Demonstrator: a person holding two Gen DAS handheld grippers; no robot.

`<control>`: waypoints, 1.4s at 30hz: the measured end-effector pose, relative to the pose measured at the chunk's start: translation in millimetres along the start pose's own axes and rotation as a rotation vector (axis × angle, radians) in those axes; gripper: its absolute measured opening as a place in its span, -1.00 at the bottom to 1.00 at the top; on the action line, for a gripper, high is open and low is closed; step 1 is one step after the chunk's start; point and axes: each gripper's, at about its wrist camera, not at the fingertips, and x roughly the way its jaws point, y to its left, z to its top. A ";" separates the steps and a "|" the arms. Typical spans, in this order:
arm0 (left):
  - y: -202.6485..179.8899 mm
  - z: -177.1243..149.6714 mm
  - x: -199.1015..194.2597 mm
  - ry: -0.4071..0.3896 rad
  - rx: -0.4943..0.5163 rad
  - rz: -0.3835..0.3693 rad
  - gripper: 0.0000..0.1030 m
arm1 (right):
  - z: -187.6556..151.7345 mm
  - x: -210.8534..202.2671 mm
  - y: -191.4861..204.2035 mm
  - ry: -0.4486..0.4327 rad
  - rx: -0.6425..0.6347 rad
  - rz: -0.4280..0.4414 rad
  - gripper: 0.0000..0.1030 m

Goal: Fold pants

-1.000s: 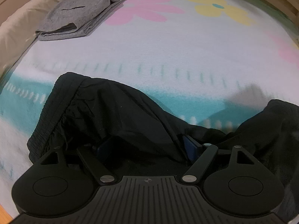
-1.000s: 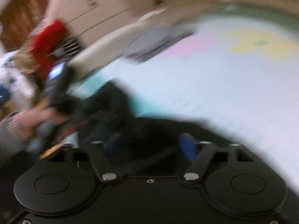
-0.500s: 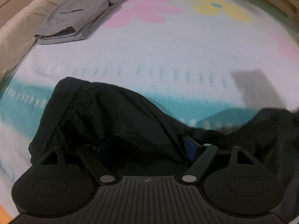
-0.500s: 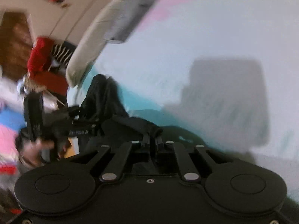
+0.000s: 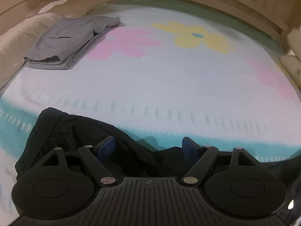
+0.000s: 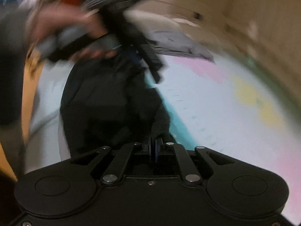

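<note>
The black pants [image 5: 79, 137] are lying crumpled along the bed's [image 5: 169, 86] near edge. The left tongs [image 5: 148, 146] are hovering wide open over them, gripping nothing; the right tongs [image 6: 152, 146] are pinching the soft, limp, light fabric. The waistband probably offers the firmest hold.

On the bed [image 5: 169, 86] we had the pants [image 5: 79, 131] bunched at the near edge, directly under and ahead of our left gripper [image 5: 148, 146], whose jaws stood wide apart over the cloth. A folded garment [image 5: 69, 41] lay well apart at the far left, beside the pillow [image 5: 17, 37]. Our right gripper [image 6: 153, 148] sat at the pants' near end, jaws pressed together on the fabric, with the left gripper beyond at the far end.
</note>
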 end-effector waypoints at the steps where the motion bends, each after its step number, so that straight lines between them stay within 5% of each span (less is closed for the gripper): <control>1: 1.1 -0.8 0.1 0.001 0.001 -0.004 0.50 | -2.3 -0.5 15.9 0.000 -0.091 -0.032 -0.77; 5: 1.3 -4.5 6.9 0.049 0.014 -0.035 0.51 | -15.8 0.9 57.1 0.013 -0.328 -0.085 -0.77; 9: -4.5 -14.5 15.5 0.116 0.060 -0.003 0.51 | -15.0 2.2 60.3 0.018 -0.353 -0.114 -0.70; 10: -4.1 -15.9 16.1 0.125 0.064 0.004 0.51 | -12.7 -0.1 55.2 0.016 -0.319 -0.100 -0.62; 12: -1.7 -16.7 16.1 0.130 0.054 0.003 0.51 | -4.2 0.5 46.9 0.018 -0.221 -0.041 -0.01; 14: 0.0 -17.5 14.5 0.129 0.049 0.000 0.51 | 3.1 0.4 25.5 0.023 -0.049 0.075 0.27; 22: -0.8 -14.6 16.2 0.125 0.049 0.000 0.50 | 15.3 41.9 -66.9 0.014 0.598 0.417 0.28; 27: 15.8 -7.9 -6.4 0.037 -0.035 0.029 0.50 | 18.6 76.0 -89.9 -0.003 0.748 0.480 0.31; 30: 35.3 -7.5 -20.7 0.016 -0.100 0.069 0.50 | 15.3 81.7 -91.8 -0.037 0.828 0.489 0.31; 35: 53.6 -21.3 -15.7 0.123 -0.116 0.112 0.50 | 11.8 83.9 -96.5 -0.048 0.859 0.454 0.31; 39: 45.4 -33.0 2.7 0.220 0.020 0.166 0.53 | 12.4 89.5 -104.5 -0.034 0.872 0.415 0.31; 42: 30.8 -39.2 5.8 0.209 0.146 0.224 0.56 | 13.3 101.4 -120.1 -0.047 0.926 0.368 0.28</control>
